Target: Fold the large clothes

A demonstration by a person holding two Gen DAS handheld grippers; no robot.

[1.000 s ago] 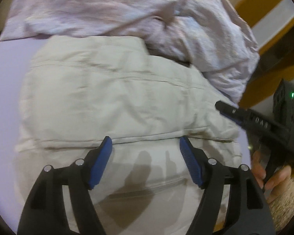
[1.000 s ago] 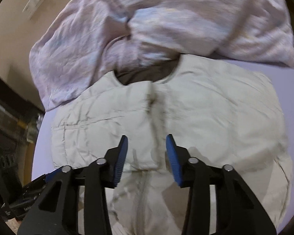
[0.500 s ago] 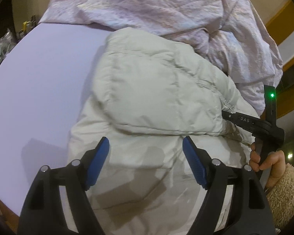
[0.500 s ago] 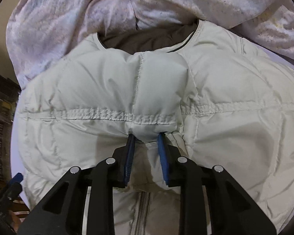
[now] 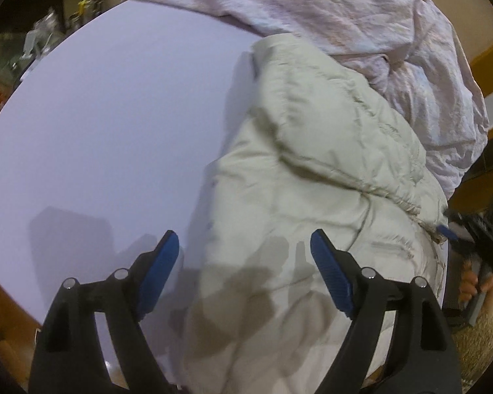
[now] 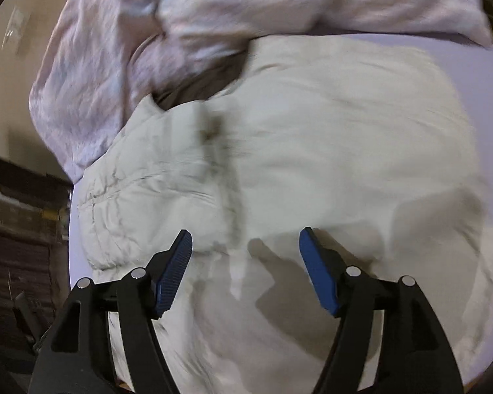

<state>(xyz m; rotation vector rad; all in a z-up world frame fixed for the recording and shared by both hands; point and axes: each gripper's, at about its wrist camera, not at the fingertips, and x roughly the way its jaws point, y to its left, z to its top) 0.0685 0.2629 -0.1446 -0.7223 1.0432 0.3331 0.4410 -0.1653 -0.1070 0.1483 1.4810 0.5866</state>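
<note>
A cream quilted jacket [image 5: 312,180] lies folded on the pale lilac table [image 5: 115,131]. In the right wrist view the same jacket [image 6: 312,147] fills the middle, with its dark lining showing at the collar. My left gripper [image 5: 245,243] hovers above the jacket's left edge, its jaws opening wide with nothing pressed between the blue pads. My right gripper [image 6: 245,239] hangs over the jacket's front, jaws opening, pads clear of the fabric. The right gripper [image 5: 470,229] also shows at the far right of the left wrist view, held by a hand [image 5: 473,282].
A crumpled pinkish-white garment [image 5: 361,16] is heaped at the table's far side, touching the jacket's collar; it also shows as the pink garment [image 6: 148,32]. Bare tabletop spreads to the left. Dark shelving [image 6: 19,223] stands beyond the table edge.
The right gripper pinched a jacket fold half a second ago and has let it go, pulling back with jaws spread. The left gripper slid left, bringing more bare tabletop into view.
</note>
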